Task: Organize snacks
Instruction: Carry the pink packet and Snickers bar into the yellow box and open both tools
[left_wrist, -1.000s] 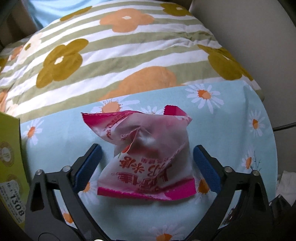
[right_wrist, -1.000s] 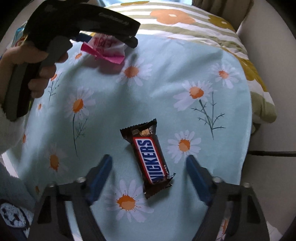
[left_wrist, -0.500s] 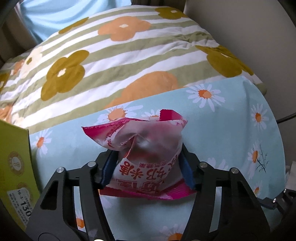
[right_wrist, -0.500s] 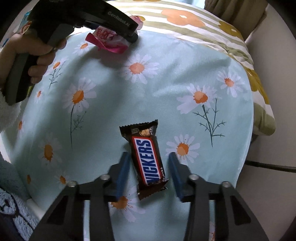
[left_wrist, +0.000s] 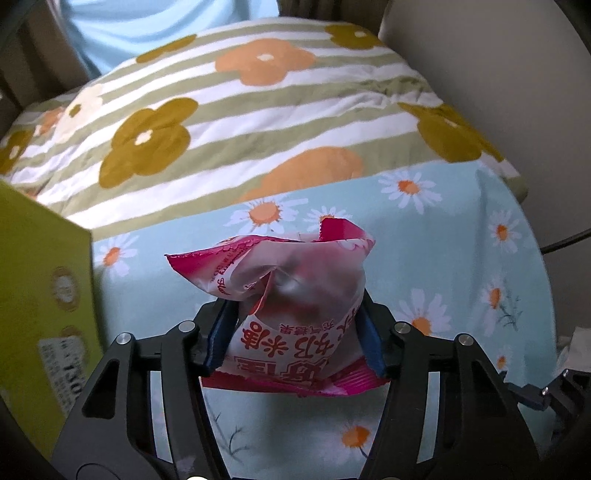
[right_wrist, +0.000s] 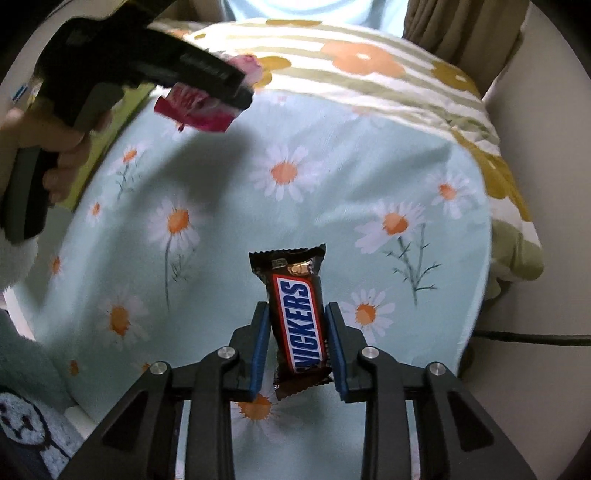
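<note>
Plainly, the right gripper (right_wrist: 297, 349) pinched a bar (right_wrist: 298, 317) reading SNICKERS while the left gripper (left_wrist: 295, 341), pointed downward, clamped a pink snack bag (left_wrist: 284, 295).

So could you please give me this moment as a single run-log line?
left gripper: shut on crinkled pink-and-white snack packet | right gripper: shut on brown Snickers bar | surface: daisy-print light-blue cloth

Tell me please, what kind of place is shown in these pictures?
Probably a bedroom at home: a green-and-white striped quilt with big orange flowers lies behind a pale blue daisy-print cloth, and brown fabric, maybe curtains, hangs at the back.
</note>
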